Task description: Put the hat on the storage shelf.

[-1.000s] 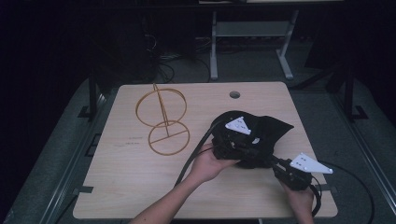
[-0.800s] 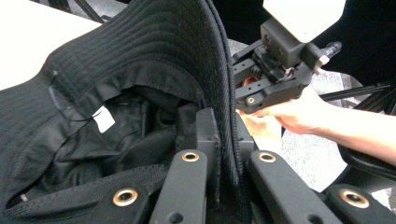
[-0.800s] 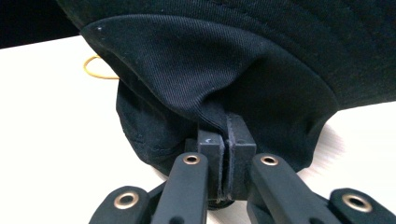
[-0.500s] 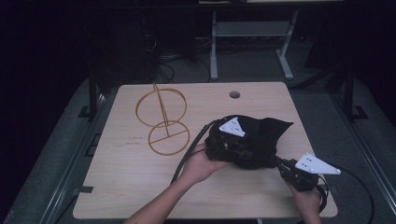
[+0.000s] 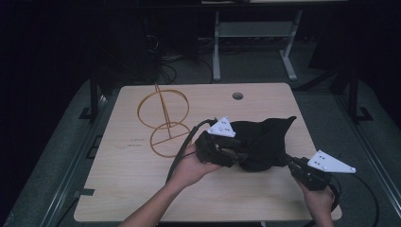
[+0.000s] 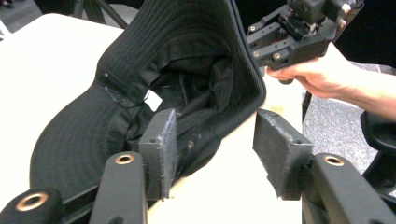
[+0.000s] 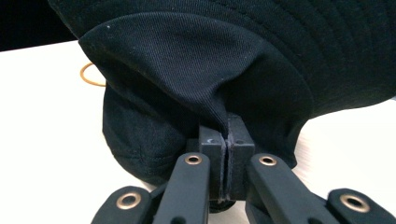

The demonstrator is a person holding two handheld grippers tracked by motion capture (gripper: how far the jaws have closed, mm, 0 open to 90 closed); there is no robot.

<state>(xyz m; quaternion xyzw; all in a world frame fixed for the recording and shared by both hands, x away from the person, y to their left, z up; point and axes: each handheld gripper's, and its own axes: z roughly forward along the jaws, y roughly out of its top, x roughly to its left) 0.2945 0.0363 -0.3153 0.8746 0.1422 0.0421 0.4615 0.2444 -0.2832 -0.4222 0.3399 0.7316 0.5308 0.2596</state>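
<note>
Right gripper (image 7: pixel 226 140) was clamped on a fold of the black hat (image 5: pixel 265 142), held mid-table beside the wire stand (image 5: pixel 163 120). Left gripper (image 6: pixel 212 149) was wide open at the brim, nothing grasped yet. Since the earlier frame, the right gripper was drawn slightly outward.

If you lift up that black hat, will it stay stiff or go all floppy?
Probably floppy: where the right claw pinches the black hat, the cloth bunches into folds. The stitched brim looks a bit firmer, so it may keep its curve. It likely won't roll, since it slumps on the table.
</note>
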